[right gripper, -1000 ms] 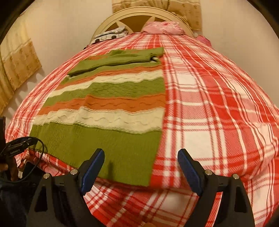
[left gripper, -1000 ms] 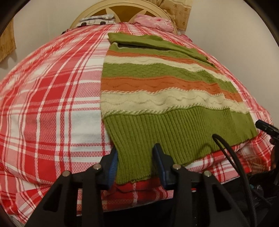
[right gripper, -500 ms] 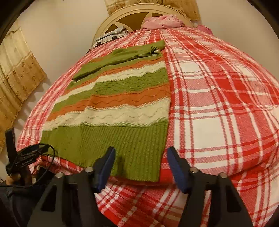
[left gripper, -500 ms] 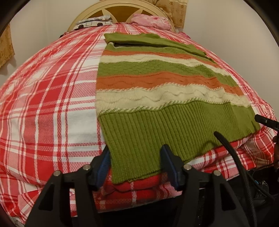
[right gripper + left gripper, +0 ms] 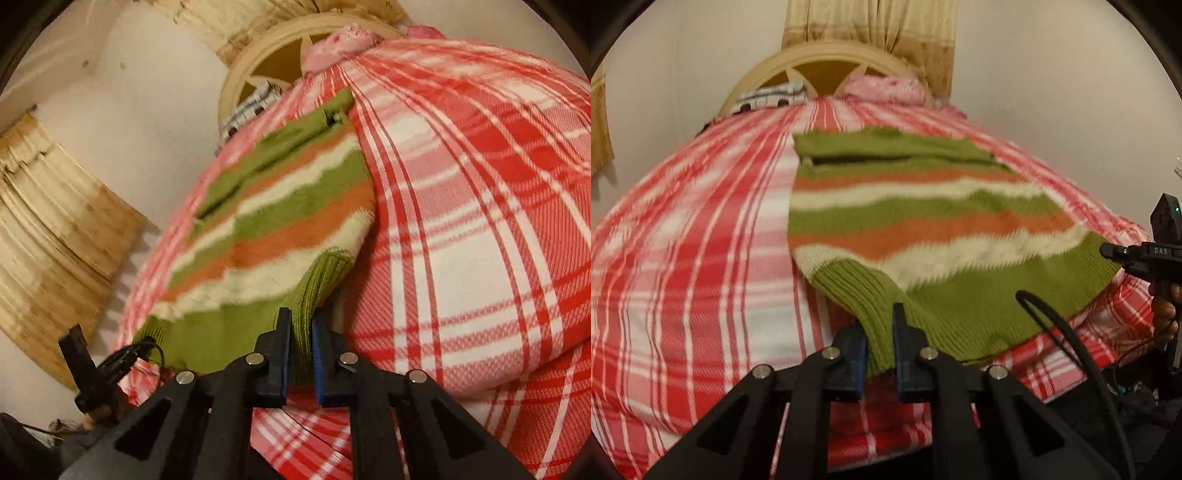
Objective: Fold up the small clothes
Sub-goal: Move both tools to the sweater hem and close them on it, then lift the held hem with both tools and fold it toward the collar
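Red-and-white plaid covers the bed [image 5: 683, 258], with a cream headboard [image 5: 820, 62] and pillows at the far end, and the striped sweater [image 5: 923, 229] lies flat along the bedspread, its ribbed green hem toward me at the near edge. I have a tool in each hand. My left tool [image 5: 879, 354] is closing on one hem corner, the knit bunched into a thick ridge between the pads, and that corner is lifting off the bed. My right tool [image 5: 301, 354] is closing on the other hem corner, again with ribbed fabric pinched between the pads. My guess is that I am about to carry the hem up toward the collar. The risk I see is in the grips: each bite is small and sits right at the edge, so loose, stretchy knit could slide out if I pull fast. I may also have caught only the top layer, which would leave the back behind, and uneven lifting would skew the fold.
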The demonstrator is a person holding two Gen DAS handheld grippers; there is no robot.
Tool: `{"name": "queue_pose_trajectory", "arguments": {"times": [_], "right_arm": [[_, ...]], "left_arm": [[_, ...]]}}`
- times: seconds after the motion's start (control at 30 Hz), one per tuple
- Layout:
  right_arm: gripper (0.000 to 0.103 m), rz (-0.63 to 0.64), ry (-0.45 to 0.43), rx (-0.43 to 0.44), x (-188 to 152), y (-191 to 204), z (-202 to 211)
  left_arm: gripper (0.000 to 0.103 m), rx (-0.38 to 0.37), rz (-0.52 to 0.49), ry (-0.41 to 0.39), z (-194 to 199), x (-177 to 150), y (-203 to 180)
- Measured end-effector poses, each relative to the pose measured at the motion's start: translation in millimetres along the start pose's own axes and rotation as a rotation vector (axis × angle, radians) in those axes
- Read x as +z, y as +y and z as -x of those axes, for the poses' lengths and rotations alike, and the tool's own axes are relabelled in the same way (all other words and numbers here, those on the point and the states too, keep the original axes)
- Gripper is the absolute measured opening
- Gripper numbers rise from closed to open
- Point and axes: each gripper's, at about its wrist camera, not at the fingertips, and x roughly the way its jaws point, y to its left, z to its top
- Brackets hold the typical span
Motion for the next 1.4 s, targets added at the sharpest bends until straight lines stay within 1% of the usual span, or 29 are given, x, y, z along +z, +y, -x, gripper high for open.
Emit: {"name": "queue_pose_trajectory", "arguments": {"times": [0.17,0.3,0.33,0.4,0.47,0.57,0.63,0.7,0.73,0.77,0.8,0.83,0.87,0.9,0.93,0.97,1.03,1.07,1.13,1.17,1.2,1.23,1.33,1.37,1.4], "right_arm": [[0.009,-0.008,-0.070,0.070,23.6,16.7,7.9],[0.008,0.017,-0.114,0.098,45.2,33.5,17.6],[0.008,0.026,-0.123,0.099,50.8,37.6,19.6],[0.008,0.039,-0.139,0.100,62.5,43.6,22.3],[0.004,0.036,-0.164,0.106,76.2,48.0,25.7],[0.004,0.033,-0.194,0.131,90.5,55.9,29.9],[0.004,0.045,-0.192,0.139,99.0,63.6,27.3],[0.004,0.062,-0.180,0.105,101.9,69.4,22.5],[0.004,0.060,-0.171,0.114,101.3,69.3,20.5],[0.004,0.060,-0.156,0.123,98.4,68.0,18.6],[0.004,0.064,-0.149,0.110,94.5,65.7,18.2],[0.004,0.069,-0.141,0.095,89.3,63.2,18.2],[0.004,0.068,-0.133,0.092,83.8,59.1,19.5],[0.004,0.064,-0.125,0.088,78.8,54.8,21.0],[0.004,0.055,-0.115,0.077,74.0,50.0,22.5],[0.004,0.049,-0.108,0.072,69.3,45.6,24.6],[0.004,0.050,-0.100,0.072,61.0,40.6,28.3],[0.004,0.052,-0.097,0.069,58.5,38.6,28.9],[0.004,0.052,-0.093,0.068,53.3,35.0,29.9],[0.004,0.049,-0.090,0.067,51.5,33.0,29.3],[0.004,0.048,-0.089,0.067,50.2,32.1,28.5],[0.004,0.046,-0.087,0.069,49.3,31.2,27.4],[0.004,0.048,-0.076,0.081,46.9,31.9,22.4],[0.004,0.053,-0.071,0.083,46.2,33.3,20.2],[0.004,0.055,-0.065,0.087,44.7,34.7,17.9]], "left_arm": [[0.012,-0.012,0.021,-0.054,1.5,26.6,9.2],[0.011,-0.035,0.073,-0.101,7.6,48.0,22.6],[0.009,-0.043,0.084,-0.116,9.5,54.7,26.8],[0.008,-0.041,0.097,-0.142,13.6,62.5,30.8],[0.006,-0.042,0.112,-0.179,19.6,74.1,36.6],[0.006,-0.054,0.116,-0.214,25.1,85.0,41.1],[0.006,-0.050,0.100,-0.179,18.4,86.8,41.4],[0.006,-0.049,0.082,-0.156,16.1,80.8,42.5],[0.006,-0.040,0.073,-0.139,15.2,76.7,43.3],[0.008,-0.015,0.076,-0.102,13.0,66.9,46.0],[0.010,-0.021,0.088,-0.073,10.9,59.6,48.7],[0.012,-0.052,0.106,-0.025,7.6,47.0,52.5],[0.019,-0.062,0.116,0.009,4.1,38.7,54.2],[0.032,-0.060,0.129,0.061,-2.6,26.1,56.0],[0.037,-0.060,0.140,0.098,-8.8,15.3,57.1],[0.041,-0.063,0.150,0.126,-14.8,5.2,56.8],[0.041,-0.061,0.147,0.171,-25.1,-6.2,53.8],[0.041,-0.075,0.160,0.189,-29.6,-9.8,51.5],[0.041,-0.097,0.177,0.212,-36.0,-13.1,47.0],[0.042,-0.096,0.170,0.221,-39.3,-14.7,43.5],[0.046,-0.091,0.159,0.230,-42.5,-16.8,39.4],[0.048,-0.090,0.155,0.236,-45.2,-19.0,36.8],[0.048,-0.081,0.144,0.223,-43.6,-21.3,32.4],[0.044,-0.087,0.140,0.219,-42.7,-21.3,32.0],[0.017,-0.100,0.135,0.212,-41.7,-22.3,31.8]]}}
